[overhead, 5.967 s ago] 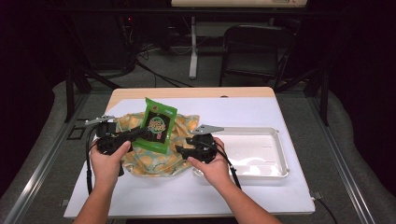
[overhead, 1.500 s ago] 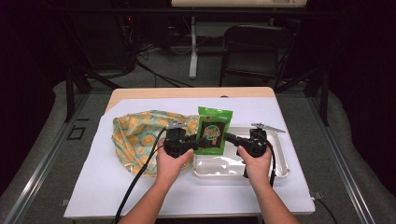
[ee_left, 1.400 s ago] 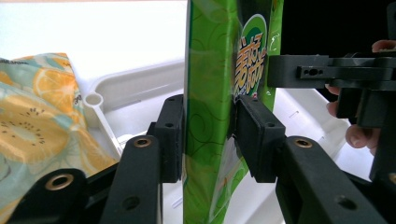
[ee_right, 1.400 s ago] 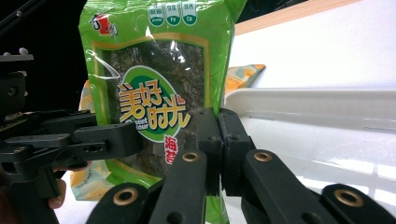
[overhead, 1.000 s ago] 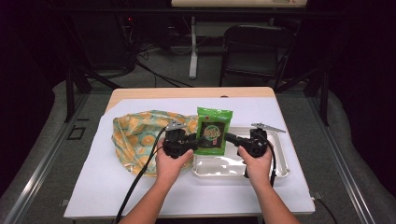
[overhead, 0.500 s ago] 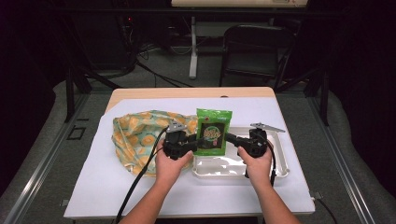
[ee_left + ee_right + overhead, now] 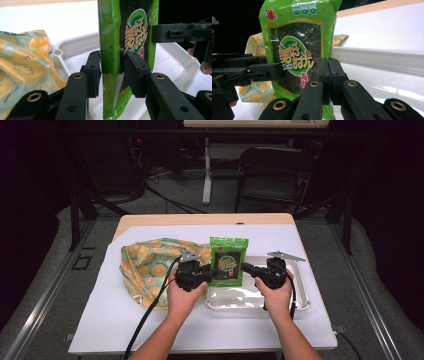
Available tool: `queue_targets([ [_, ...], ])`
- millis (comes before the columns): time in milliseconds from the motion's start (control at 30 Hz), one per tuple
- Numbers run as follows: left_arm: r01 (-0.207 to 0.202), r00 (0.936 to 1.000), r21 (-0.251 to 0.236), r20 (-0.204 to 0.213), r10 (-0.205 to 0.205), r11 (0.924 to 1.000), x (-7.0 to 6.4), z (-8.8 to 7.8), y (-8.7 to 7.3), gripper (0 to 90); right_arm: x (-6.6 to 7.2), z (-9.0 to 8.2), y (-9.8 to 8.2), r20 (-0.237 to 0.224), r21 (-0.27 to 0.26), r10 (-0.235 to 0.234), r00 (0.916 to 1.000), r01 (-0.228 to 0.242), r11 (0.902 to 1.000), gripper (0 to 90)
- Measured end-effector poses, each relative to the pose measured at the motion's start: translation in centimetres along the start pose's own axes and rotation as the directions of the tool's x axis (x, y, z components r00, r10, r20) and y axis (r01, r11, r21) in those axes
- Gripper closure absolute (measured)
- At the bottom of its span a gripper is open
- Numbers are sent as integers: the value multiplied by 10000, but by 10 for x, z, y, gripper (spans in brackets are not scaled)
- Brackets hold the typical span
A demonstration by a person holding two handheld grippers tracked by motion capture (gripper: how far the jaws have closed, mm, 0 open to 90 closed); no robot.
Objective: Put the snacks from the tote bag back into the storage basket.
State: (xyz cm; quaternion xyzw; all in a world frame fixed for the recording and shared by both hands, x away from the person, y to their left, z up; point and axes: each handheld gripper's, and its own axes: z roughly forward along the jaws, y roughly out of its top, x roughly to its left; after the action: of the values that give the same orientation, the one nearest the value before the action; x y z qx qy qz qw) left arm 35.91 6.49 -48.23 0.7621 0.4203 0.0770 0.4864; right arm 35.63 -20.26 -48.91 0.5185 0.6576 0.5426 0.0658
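Green snack pack (image 7: 228,261) stands upright over the left end of the white tray (image 7: 300,304), held btwn both grippers, w/ the orange-print bag (image 7: 148,265) lying just left of the tray on the white sheet (image 7: 120,320). Right gripper (image 7: 328,72) is pinched tight on the pack's edge. Left gripper (image 7: 112,71) has the pack's other edge btwn its pads; jaws have just been closing, left pad on the pack, right pad at most grazing it, so can't tell if it's gripping.

Green snack pouch (image 7: 228,261): dark window, round logo with yellow characters. Upright, front toward the person, bottom edge over the left end of the white tray (image 7: 300,303). Held off the worktop, sealed.
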Motion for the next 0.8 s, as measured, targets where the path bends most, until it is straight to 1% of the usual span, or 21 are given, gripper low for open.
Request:
queue_targets([
  [33,45,10000,-15,5,-44,10000,0,0,-1,656,0,0,0,17,15,30,10000,-30,10000,892],
  [300,3,9999,-53,-117,-4,10000,2,-3,-1,686,-1,1,-1,147,47,57,9999,-58,10000,892],
  [400,74,9999,-85,-102,-75,9999,2,-2,-2,720,-2,1,-1,106,62,74,9999,-74,10000,893],
  [433,19,9995,-19,-326,-19,10000,1,0,-2,727,-2,2,-1,104,105,82,9999,-83,9999,894],
  [467,-99,9983,16,-580,99,10000,-1,1,-2,757,-2,3,-2,207,93,27,9998,-29,10000,894],
  [500,-189,9970,-34,-746,186,9998,-2,2,-2,787,-2,4,-2,256,90,25,9997,-27,10000,894],
  [533,-161,9971,-30,-744,158,9999,-1,4,-2,802,-2,4,-2,281,118,40,9996,-43,9999,894],
  [600,34,9982,82,-599,-29,10000,2,6,-2,817,-3,3,-2,310,77,-10,9995,8,10000,893],
  [733,121,9984,19,-548,-120,9999,3,7,-1,823,-3,3,-2,355,18,47,9994,-48,10000,892],
  [800,244,9984,-8,-512,-244,9997,4,8,-1,824,-3,3,-2,393,-4,54,9992,-54,10000,890],
])
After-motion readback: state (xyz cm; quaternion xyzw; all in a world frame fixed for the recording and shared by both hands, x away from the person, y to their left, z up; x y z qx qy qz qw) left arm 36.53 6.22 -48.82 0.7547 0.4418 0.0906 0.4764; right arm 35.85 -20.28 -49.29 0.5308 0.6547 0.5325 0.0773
